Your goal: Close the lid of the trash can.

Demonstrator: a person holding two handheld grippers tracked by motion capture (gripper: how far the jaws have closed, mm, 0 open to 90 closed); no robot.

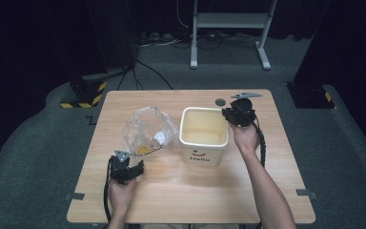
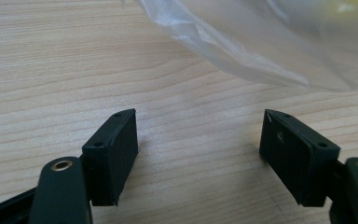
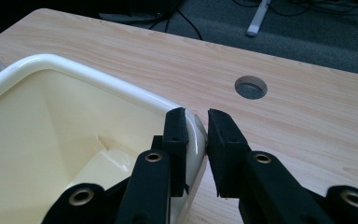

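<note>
- Nearest the camera, at about 7 o'clock on the wooden bench (image 1: pixel 195 191), the left tool (image 1: pixel 136 168) rests in a hand (image 1: pixel 121 193), jaws wide apart with bare wood between them, pointing toward 2 o'clock.
- Just beyond it, a crumpled clear plastic bag (image 1: pixel 147 129) lies at about 9 o'clock; its long axis runs roughly 12 to 6. Yellow and white contents show through, too blurred by the film to identify.
- At centre stands a cream bin (image 1: pixel 204 136) marked "Hello", upright, mouth up, touching the bag's right edge.
- At 1 o'clock, the right tool (image 1: pixel 228 114) is clamped on the bin's far right rim corner, one jaw inside, one outside.
- A round hole (image 1: pixel 219 101) sits farther back; the bin's base is hidden.
</note>
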